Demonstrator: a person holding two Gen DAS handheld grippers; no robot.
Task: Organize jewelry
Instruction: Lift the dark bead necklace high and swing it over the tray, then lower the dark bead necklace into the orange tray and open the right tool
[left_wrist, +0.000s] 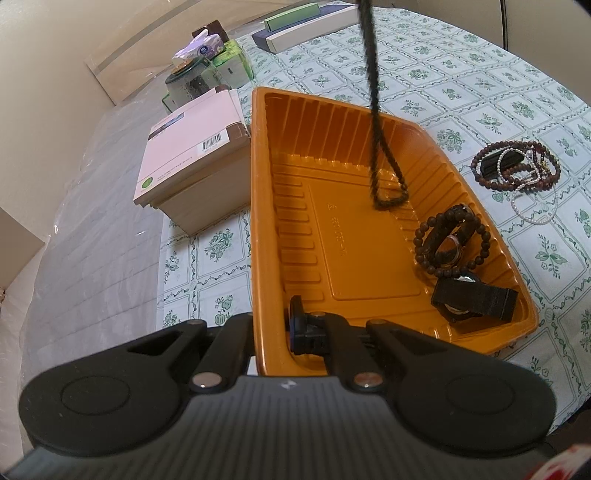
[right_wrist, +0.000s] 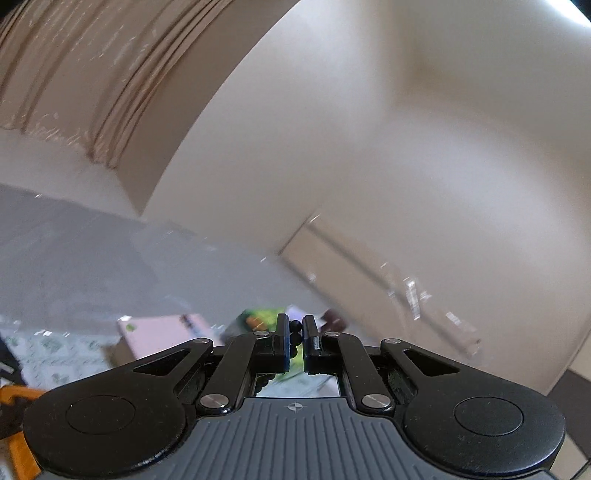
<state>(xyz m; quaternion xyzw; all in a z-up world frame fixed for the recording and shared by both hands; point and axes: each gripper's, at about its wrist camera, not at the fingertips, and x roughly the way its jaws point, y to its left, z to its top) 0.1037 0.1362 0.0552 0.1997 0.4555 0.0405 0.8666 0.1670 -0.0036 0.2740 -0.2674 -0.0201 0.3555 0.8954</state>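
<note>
1. Careful: your right gripper is pinched on a bead strand dangling over the tray; let go off-centre and it may drape over the rim
2. Your left gripper clamps the tray's near wall, steadying it
3. Watches already lie inside; a tangle waits on the cloth

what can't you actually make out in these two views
- Top of the black bead strand: cut off by the left wrist view's upper edge.
- Left gripper: one finger sits behind the orange tray wall.
- Right gripper: only a few dark beads show between its fingers; the rest hangs out of frame.
- Right wrist background: motion-blurred.
- Jewelry pile: tangled, pieces uncountable.
</note>
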